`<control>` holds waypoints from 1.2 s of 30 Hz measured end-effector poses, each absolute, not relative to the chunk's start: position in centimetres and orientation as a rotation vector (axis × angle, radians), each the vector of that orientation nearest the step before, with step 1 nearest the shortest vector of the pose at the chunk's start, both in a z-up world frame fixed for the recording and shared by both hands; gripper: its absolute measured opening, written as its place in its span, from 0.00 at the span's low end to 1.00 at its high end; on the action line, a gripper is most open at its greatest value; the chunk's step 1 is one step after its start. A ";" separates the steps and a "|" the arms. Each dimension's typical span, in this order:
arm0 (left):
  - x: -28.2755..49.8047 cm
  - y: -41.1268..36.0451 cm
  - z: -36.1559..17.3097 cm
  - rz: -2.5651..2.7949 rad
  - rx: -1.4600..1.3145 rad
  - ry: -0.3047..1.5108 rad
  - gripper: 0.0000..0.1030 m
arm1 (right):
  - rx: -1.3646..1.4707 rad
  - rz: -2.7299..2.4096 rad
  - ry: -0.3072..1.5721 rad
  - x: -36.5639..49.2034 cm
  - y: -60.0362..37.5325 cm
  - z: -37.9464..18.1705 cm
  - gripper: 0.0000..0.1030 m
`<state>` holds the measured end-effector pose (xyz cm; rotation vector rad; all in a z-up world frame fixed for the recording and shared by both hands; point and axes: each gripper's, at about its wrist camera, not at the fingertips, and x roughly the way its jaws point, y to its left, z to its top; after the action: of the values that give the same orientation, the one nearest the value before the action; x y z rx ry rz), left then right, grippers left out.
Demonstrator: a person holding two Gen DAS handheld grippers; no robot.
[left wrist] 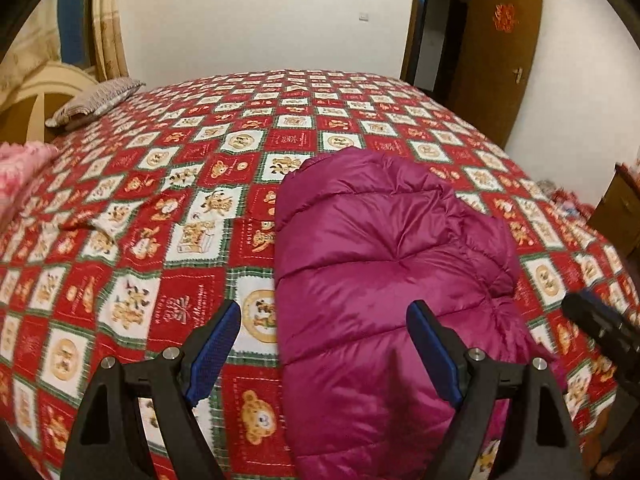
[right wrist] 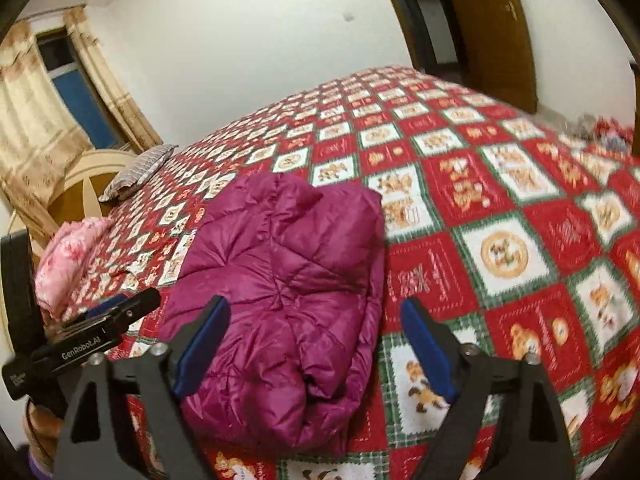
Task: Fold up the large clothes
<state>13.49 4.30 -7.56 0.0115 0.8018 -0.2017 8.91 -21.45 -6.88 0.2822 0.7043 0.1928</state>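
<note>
With both tools released and clear, left tool (left wrist: 324,354) and right tool (right wrist: 316,346) hover over the folded magenta puffer jacket (left wrist: 384,272) on the bed (left wrist: 160,208); fold looks done, next probably tidy or stow

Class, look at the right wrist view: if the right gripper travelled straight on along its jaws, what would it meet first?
Most likely the folded magenta quilted puffer jacket lying on the red, white and green patchwork bedspread. The right gripper is open, jaws empty, angled down at the jacket's near right part. Depth is unclear, so it might graze the jacket's edge.
</note>
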 end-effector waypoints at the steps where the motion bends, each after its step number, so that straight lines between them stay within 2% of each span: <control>1: 13.5 4.3 -7.5 -0.200 0.020 0.795 0.83 | 0.255 0.187 0.693 9.1 -21.3 -6.6 0.90; 7: 15.4 4.3 -7.0 -0.188 0.053 0.761 0.83 | 0.188 0.190 0.684 11.3 -21.5 -6.2 0.91; 11: 19.0 5.8 -7.4 -0.267 -0.072 0.808 0.83 | 0.251 0.196 0.704 13.1 -22.8 -6.9 0.91; 16: 23.9 8.4 -10.4 -0.276 -0.282 0.905 0.83 | 0.314 0.197 0.746 15.3 -24.0 -9.0 0.91; 23: 24.9 8.3 -15.0 -0.343 -0.463 0.992 0.85 | 0.390 0.270 0.833 18.6 -23.4 -12.8 0.91; 29: 24.8 6.1 -15.3 -0.503 -0.385 0.998 0.87 | 0.471 0.369 0.879 19.5 -23.3 -14.9 0.94; 36: 24.4 5.2 -15.7 -0.552 -0.342 0.953 0.90 | 0.383 0.408 0.878 19.5 -21.6 -15.0 0.95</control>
<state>24.42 5.20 -15.67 -0.3416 0.9530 -0.5522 19.49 -21.56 -14.97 0.3825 0.8777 0.4084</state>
